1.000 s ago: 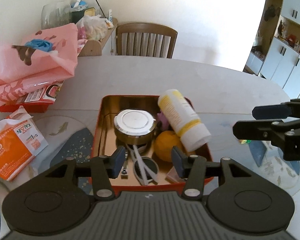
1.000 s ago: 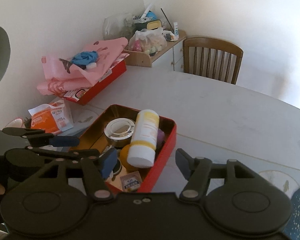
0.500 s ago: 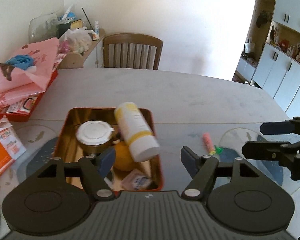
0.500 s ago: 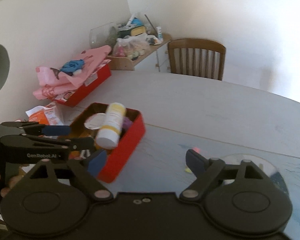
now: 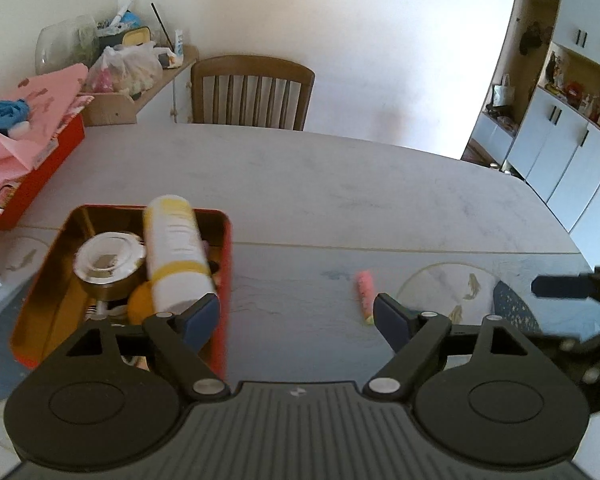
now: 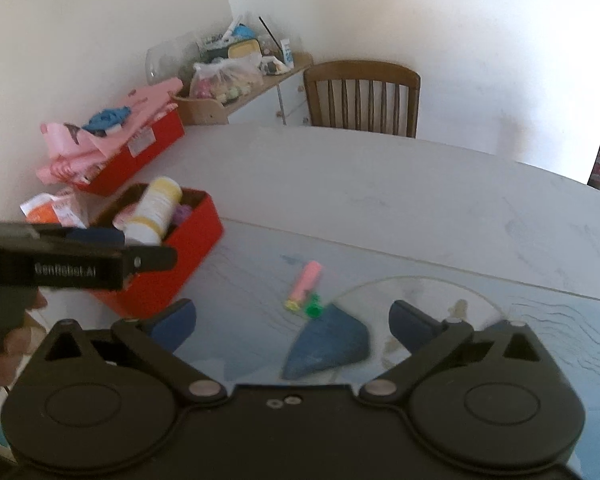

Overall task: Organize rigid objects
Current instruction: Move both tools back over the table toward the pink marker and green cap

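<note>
A red tin (image 5: 225, 280) with a gold inside sits on the table at the left; it also shows in the right wrist view (image 6: 180, 256). It holds a white and yellow bottle (image 5: 176, 256), a silver round tin (image 5: 108, 262) and an orange ball (image 5: 140, 308). A small pink object (image 5: 365, 292) lies on the table to its right, also in the right wrist view (image 6: 306, 284), next to a small green piece (image 6: 314, 308). My left gripper (image 5: 296, 316) is open and empty beside the tin. My right gripper (image 6: 292, 326) is open and empty just short of the pink object.
A red box with pink bags (image 6: 112, 152) and an orange packet (image 6: 54, 208) lie at the table's left. A wooden chair (image 5: 252, 92) stands at the far side. White cupboards (image 5: 572, 136) stand to the right. A blue fish-pattern mat (image 6: 332, 344) lies under the right gripper.
Both grippers have swung to the right, away from the red tin and toward the pink object. The left gripper's jaws have opened wider. The tin's contents have not moved.
</note>
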### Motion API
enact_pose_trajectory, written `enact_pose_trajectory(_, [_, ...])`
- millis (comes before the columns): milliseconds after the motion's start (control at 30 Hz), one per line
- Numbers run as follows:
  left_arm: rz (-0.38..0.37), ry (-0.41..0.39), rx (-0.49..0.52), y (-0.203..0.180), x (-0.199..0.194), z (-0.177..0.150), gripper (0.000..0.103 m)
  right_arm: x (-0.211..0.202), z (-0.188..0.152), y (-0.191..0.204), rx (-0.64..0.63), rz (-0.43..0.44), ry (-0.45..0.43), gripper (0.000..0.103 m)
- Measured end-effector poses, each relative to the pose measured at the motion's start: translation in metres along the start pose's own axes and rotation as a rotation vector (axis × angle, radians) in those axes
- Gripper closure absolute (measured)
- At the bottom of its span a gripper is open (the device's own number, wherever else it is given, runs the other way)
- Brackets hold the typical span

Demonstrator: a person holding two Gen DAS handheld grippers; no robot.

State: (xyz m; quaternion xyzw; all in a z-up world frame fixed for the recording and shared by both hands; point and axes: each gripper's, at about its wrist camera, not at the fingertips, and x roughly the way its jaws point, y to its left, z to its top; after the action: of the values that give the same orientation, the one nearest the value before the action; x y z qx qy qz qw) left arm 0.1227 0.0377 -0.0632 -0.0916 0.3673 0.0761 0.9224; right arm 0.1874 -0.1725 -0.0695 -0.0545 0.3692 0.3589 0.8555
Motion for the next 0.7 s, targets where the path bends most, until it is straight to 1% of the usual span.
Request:
enact_pose_trajectory(200, [0.004,0.020,0.009,-0.023,0.023,0.005,0.019,0.017,-0.006,-0.015,-0.044,-0.010,0.022,0.000])
enact_pose_trajectory(333, [-0.021,0.036,0.040,-0.038,0.040,0.007,0.019,0.032,-0.010,-0.019,-0.084,-0.004,0.043,0.000])
enact_pose_trajectory(433, [-0.013,0.053,0.063,-0.046,0.054,0.007,0.019,0.043,-0.013,-0.019,-0.119,0.003,0.053,0.001])
enact_pose_trajectory(633, [0.010,0.084,0.075,-0.053,0.078,0.005,0.019,0.063,-0.015,-0.020,-0.170,0.008,0.070,0.003])
enact_pose_trajectory(700, [0.019,0.099,0.072,-0.053,0.087,0.005,0.019,0.070,-0.014,-0.020,-0.183,0.013,0.079,0.006])
